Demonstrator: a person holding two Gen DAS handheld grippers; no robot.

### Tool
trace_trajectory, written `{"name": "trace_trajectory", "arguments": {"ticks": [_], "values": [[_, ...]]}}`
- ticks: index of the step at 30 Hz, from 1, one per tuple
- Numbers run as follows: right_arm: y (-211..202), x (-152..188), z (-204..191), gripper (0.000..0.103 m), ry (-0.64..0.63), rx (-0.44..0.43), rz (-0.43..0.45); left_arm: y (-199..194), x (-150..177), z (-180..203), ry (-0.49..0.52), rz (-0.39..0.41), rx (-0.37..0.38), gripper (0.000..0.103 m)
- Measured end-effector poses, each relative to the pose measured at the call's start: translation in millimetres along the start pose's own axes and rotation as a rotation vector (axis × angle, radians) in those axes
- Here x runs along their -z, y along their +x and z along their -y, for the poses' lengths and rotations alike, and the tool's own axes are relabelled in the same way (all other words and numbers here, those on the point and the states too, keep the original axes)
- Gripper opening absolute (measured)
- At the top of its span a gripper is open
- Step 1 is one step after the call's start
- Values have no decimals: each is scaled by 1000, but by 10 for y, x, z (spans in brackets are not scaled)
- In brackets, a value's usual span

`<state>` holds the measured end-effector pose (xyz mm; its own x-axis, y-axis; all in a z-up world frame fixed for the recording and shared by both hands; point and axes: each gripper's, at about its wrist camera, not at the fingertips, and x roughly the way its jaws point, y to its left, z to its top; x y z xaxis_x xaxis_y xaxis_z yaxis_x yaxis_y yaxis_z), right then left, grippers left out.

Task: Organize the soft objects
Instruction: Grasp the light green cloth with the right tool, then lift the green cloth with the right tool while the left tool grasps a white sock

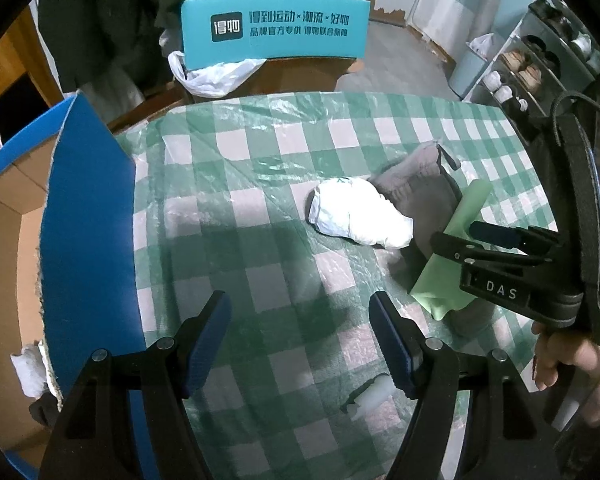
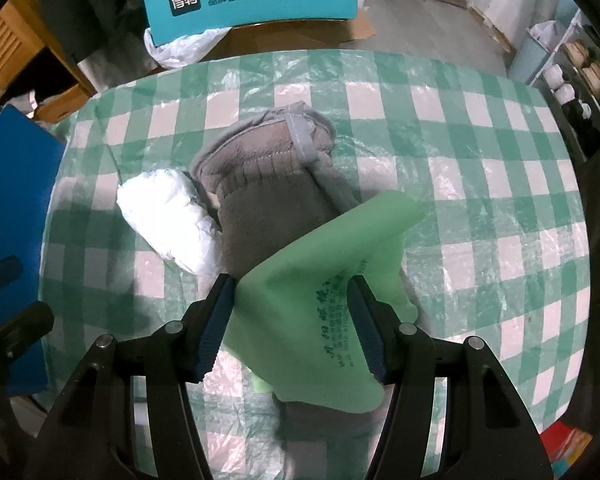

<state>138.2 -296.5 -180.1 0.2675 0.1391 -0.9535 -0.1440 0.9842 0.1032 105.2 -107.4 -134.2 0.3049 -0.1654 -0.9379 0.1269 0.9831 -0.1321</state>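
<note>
Your right tool point(image 2: 290, 320) nearest lens: green cloth point(image 2: 324, 280) between its fingers, whether pads pinch it cannot tell. Cloth drapes over grey fleece garment point(image 2: 260, 184) on checked table point(image 2: 480, 160). White bundle point(image 2: 168, 216) touches garment's left side. Your left tool point(image 1: 300, 336) gapes wide, nothing between fingers, above bare table. Blue box flap point(image 1: 88, 220) stands at table's left edge.

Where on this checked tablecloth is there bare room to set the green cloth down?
Free: the checked tablecloth right of the grey fleece garment, and the near stretch between the blue box flap and the white bundle. Crowded: the middle, where bundle, garment and green cloth touch or overlap.
</note>
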Motion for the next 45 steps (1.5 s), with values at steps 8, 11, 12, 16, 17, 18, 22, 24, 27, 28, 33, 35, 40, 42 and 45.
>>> {"name": "trace_trajectory", "arguments": {"ticks": [8, 11, 12, 16, 17, 18, 22, 24, 27, 28, 33, 35, 40, 42, 45], "values": [[-20, 37, 1, 22, -22, -40, 1, 9, 15, 9, -4, -14, 2, 73], [-41, 46, 17, 12, -18, -49, 1, 5, 18, 17, -2, -11, 4, 73], [-57, 51, 21, 10, -19, -53, 4, -3, 24, 25, 1, -9, 4, 73], [-147, 70, 26, 8, -19, -59, 25, -44, 46, 59, 12, 0, 4, 73], [-176, 76, 24, 8, -19, -63, 29, -56, 50, 65, 14, 1, 5, 73], [-201, 81, 19, 7, -20, -65, 33, -68, 57, 73, 18, 2, 6, 73], [-348, 126, -21, 5, -24, -90, 56, -122, 93, 100, 31, 10, 7, 73], [-404, 136, -51, 5, -27, -96, 65, -142, 117, 114, 38, 12, 7, 73], [-497, 176, -93, 5, -39, -105, 76, -182, 166, 137, 51, 13, 10, 73], [-530, 195, -105, 5, -41, -111, 78, -191, 180, 144, 54, 13, 11, 73], [-622, 307, -144, 5, -53, -143, 76, -223, 274, 187, 77, 9, 22, 73], [-645, 357, -150, 6, -57, -151, 72, -221, 316, 205, 88, 4, 30, 73], [-646, 491, -150, 5, -57, -160, 48, -184, 439, 253, 117, -17, 52, 73], [-636, 555, -159, 5, -58, -163, 40, -156, 486, 270, 128, -29, 60, 73], [-596, 657, -184, 6, -60, -170, 23, -103, 566, 297, 144, -50, 79, 73]]}}
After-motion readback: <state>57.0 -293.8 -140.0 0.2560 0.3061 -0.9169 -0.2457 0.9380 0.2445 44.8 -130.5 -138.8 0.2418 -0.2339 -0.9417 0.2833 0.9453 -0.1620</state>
